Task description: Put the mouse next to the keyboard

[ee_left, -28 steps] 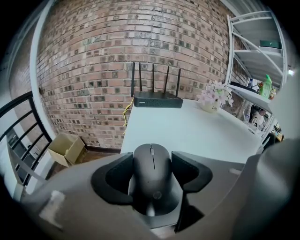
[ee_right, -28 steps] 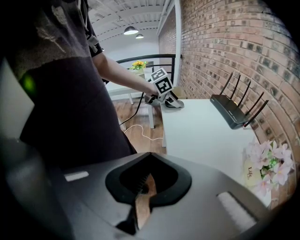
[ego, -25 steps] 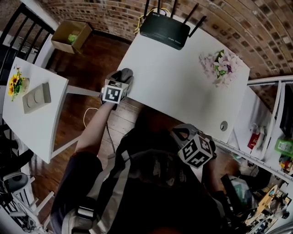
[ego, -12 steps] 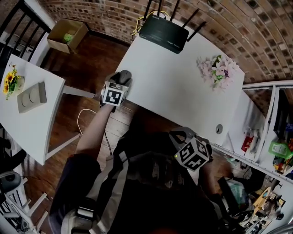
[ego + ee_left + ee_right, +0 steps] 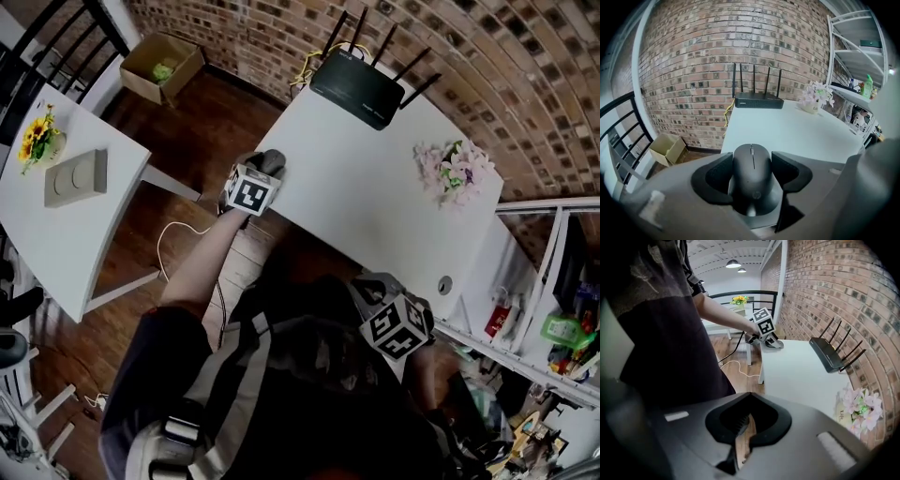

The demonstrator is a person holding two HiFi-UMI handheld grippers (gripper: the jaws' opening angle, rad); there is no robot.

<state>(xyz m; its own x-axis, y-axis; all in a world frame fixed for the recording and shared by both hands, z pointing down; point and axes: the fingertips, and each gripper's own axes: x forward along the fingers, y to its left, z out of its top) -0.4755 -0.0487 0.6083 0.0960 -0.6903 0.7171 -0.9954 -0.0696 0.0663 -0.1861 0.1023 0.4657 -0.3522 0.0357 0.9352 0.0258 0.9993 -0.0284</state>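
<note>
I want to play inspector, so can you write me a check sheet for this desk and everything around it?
Surface: white table, mostly bare.
Job's things: mouse held at the table's corner; keyboard, nothing seen.
Clutter: router and flower pot at the far side.
Grippers: left gripper shut on the mouse; right gripper shut, empty, near the person's body.
Cables: yellow cable behind the router; white cable on the floor.
Surroundings: brick wall, cardboard box, side table, shelves.

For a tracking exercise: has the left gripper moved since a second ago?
No; the left gripper stays at the same table edge, just as far from the router.
</note>
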